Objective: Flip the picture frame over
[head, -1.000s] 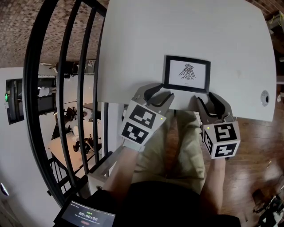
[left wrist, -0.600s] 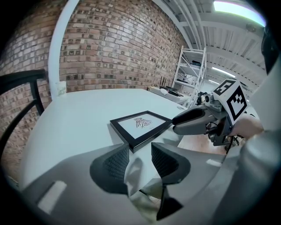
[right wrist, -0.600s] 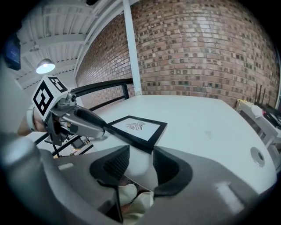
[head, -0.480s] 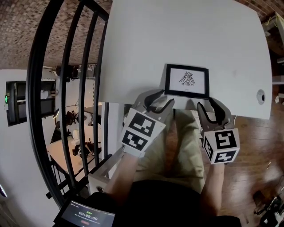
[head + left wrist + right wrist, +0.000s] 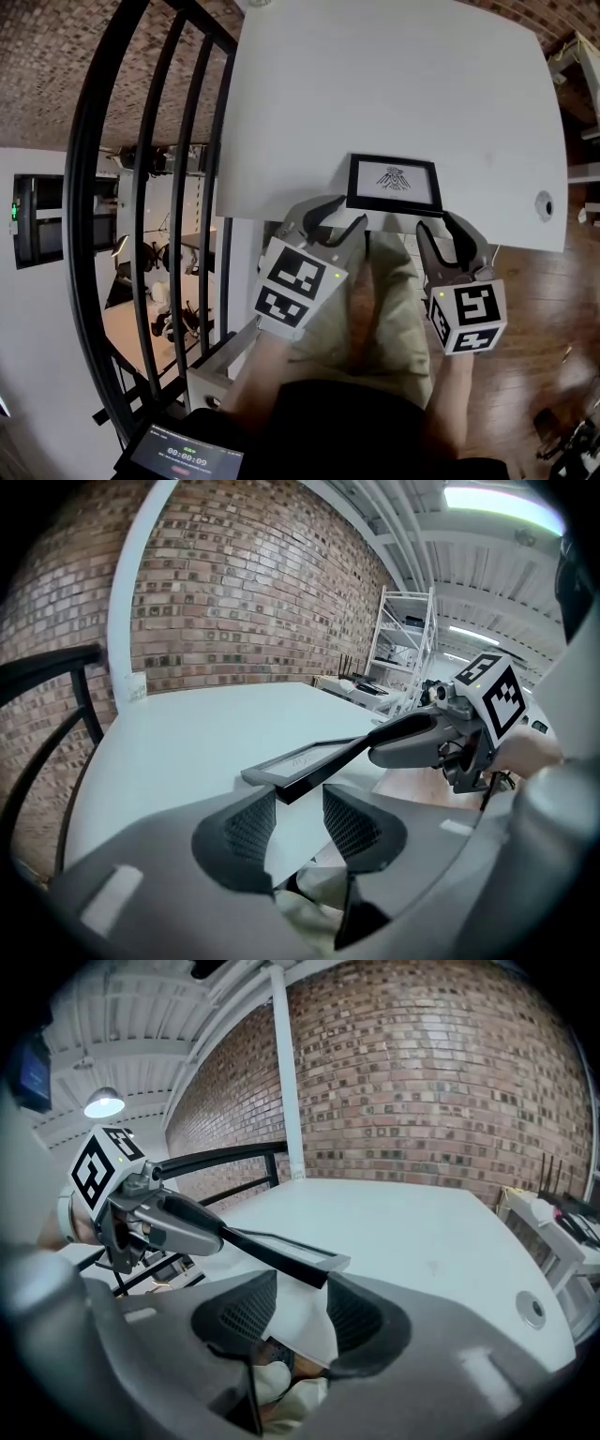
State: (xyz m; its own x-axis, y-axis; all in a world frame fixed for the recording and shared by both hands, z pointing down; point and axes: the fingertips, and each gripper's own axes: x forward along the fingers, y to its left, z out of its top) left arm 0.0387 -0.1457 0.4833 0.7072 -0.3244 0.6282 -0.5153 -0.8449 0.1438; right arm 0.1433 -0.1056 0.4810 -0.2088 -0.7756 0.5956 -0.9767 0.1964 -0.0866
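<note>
The picture frame (image 5: 394, 183) is black with a white print that shows a dark bird figure. It lies face up on the white table (image 5: 375, 84), close to the near edge. My left gripper (image 5: 335, 216) is open at the frame's near left corner. In the left gripper view the frame's corner (image 5: 286, 782) sits just beyond the open gripper (image 5: 298, 803). My right gripper (image 5: 451, 228) is open at the near right corner. In the right gripper view the frame's end (image 5: 314, 1265) lies just ahead of the open gripper (image 5: 300, 1288).
A round cable hole (image 5: 544, 204) sits in the table at the right, near its front edge. A black metal railing (image 5: 141, 187) runs along the table's left side. White shelving (image 5: 403, 649) stands beyond the far right. The person's legs are under the near edge.
The head view has shifted, so the frame sits lower in the picture. Both grippers keep about the same places at the frame's near corners and stay open.
</note>
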